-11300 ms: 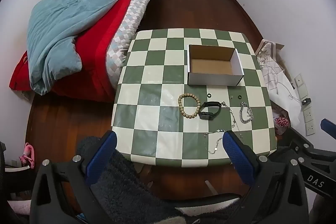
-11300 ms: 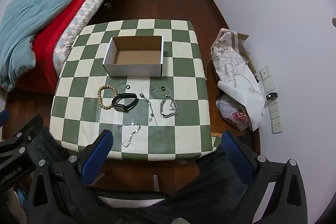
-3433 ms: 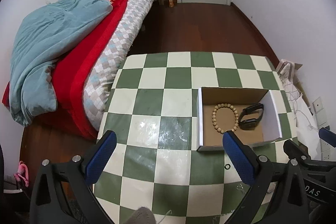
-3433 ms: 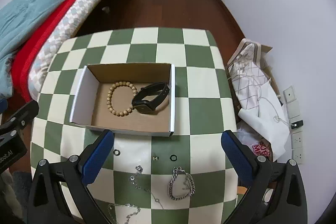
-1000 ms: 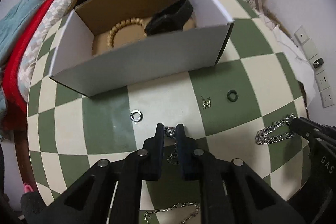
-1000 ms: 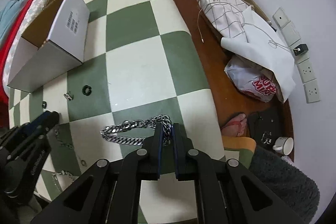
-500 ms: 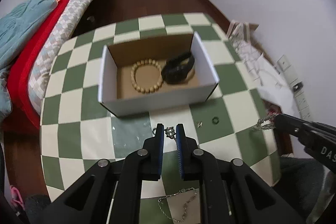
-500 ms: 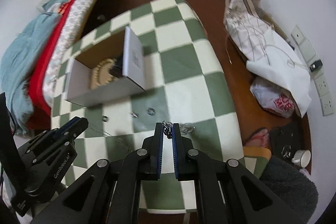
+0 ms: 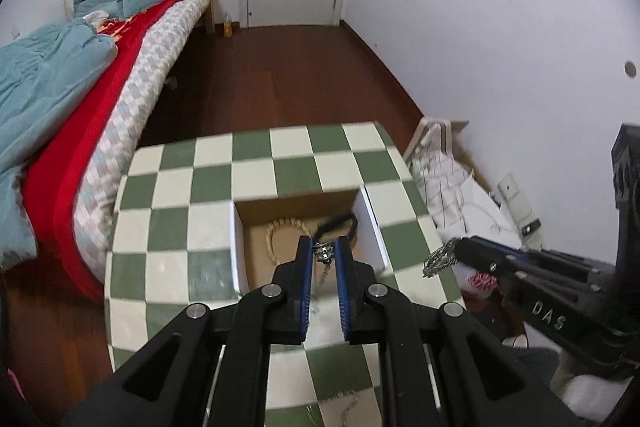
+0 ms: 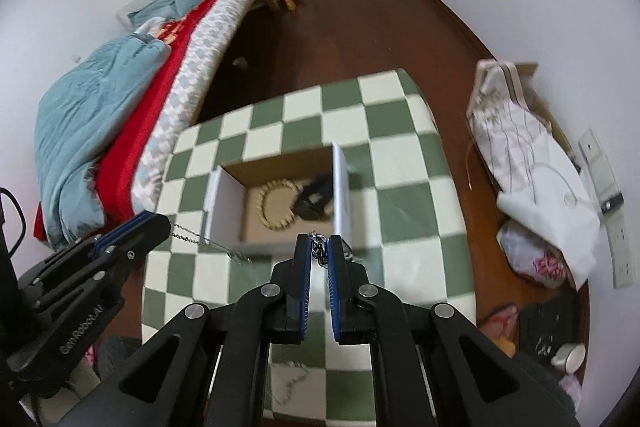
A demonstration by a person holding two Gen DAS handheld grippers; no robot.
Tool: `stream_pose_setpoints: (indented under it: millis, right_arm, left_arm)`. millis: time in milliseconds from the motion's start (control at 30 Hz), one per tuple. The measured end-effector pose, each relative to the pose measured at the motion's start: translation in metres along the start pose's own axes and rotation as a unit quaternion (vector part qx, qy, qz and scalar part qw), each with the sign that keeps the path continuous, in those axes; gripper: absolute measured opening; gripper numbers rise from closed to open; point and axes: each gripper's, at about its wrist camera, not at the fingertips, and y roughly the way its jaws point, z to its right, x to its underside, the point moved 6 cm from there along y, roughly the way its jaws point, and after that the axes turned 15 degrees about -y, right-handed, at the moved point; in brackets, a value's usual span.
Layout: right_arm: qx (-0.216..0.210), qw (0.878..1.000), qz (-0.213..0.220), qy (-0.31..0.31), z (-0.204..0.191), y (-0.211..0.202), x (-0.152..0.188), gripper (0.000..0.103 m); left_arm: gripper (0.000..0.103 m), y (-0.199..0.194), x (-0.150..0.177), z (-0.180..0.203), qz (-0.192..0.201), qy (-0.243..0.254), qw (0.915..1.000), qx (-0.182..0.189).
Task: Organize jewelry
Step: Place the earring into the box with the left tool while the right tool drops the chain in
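Note:
My left gripper [image 9: 323,254] is shut on a thin silver necklace [image 9: 325,259] and holds it in the air over the near side of the white cardboard box [image 9: 236,243]. My right gripper [image 10: 319,247] is shut on a chunky silver chain bracelet [image 10: 319,250], also lifted near the box [image 10: 340,187]; the bracelet shows at its tips in the left wrist view [image 9: 438,261]. The necklace hangs from the left gripper in the right wrist view [image 10: 208,242]. A wooden bead bracelet [image 10: 276,205] and a black band [image 10: 314,199] lie inside the box.
The box stands on a green-and-white checkered table [image 9: 176,203]. Another thin chain [image 10: 290,383] lies on the table near its front edge. A bed with red and blue covers [image 9: 60,99] is on the left. Bags [image 10: 532,163] lie on the floor at the right.
Both grippers have risen from the table with their chains and moved toward the box. The view is now higher and further back.

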Motion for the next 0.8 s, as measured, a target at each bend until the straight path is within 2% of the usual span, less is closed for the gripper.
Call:
stream_pose_setpoints:
  millis: [167,333,567,800]
  right_arm:
    - [-0.007,1.000,-0.001,-0.005,-0.008,0.016,-0.026,0.009]
    - [-0.017,0.999,-0.035,-0.008,-0.014,0.056,-0.038,0.009]
    - [-0.020,0.995,-0.099,-0.006,-0.011,0.119,-0.023,0.009]
    - [-0.017,0.989,-0.150,-0.004,-0.001,0.153,-0.007,0.009]
  left_arm:
    - [0.008,0.010,-0.030,-0.012,0.001,-0.012,0.9999,-0.002]
    - [0.008,0.038,-0.045,-0.024,-0.019,-0.017,0.9996,-0.014]
    - [0.009,0.090,-0.046,-0.052,-0.068,-0.032,0.9962,-0.044]
    - [0.009,0.128,-0.043,-0.075,-0.101,-0.042,0.9914,-0.072]
